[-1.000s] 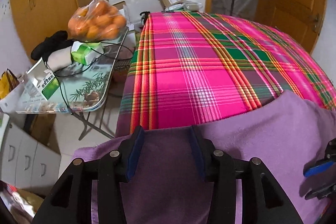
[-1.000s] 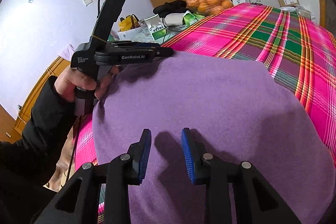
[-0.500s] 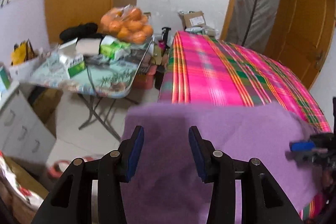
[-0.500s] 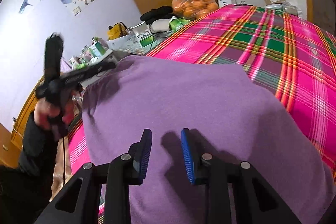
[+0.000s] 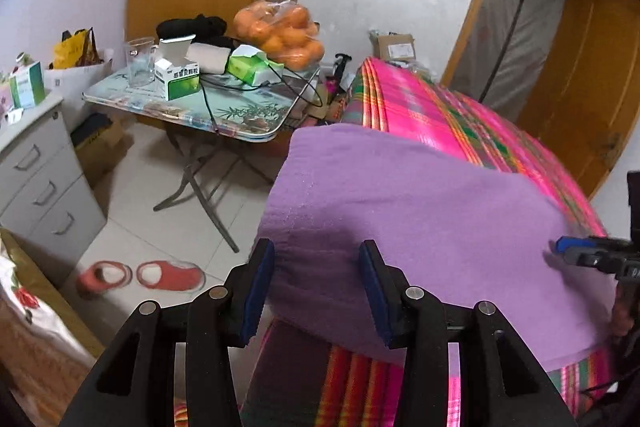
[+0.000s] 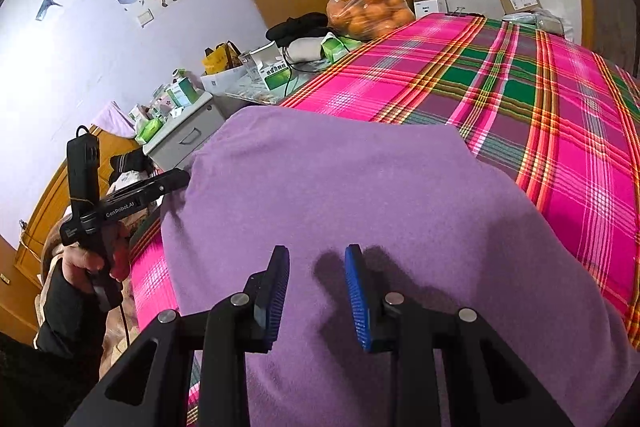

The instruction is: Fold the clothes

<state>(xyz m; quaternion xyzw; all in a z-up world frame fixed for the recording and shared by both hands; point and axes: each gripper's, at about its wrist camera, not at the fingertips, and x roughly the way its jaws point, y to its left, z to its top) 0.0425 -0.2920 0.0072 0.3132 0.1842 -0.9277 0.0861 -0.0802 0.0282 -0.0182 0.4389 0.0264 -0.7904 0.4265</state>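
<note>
Right wrist view shows the purple cloth (image 6: 360,211) lying smooth across the frame's middle on the plaid bedspread (image 6: 560,99), both the right gripper (image 6: 316,291) and left gripper (image 5: 316,287) open and empty over it, likely between folds or finished.

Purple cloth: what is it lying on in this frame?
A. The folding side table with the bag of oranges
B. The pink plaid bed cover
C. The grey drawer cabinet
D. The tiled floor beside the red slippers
B. The purple cloth is spread over the pink plaid bed cover, whose stripes show beyond its far edge and below its near edge, with both open grippers over it.
</note>
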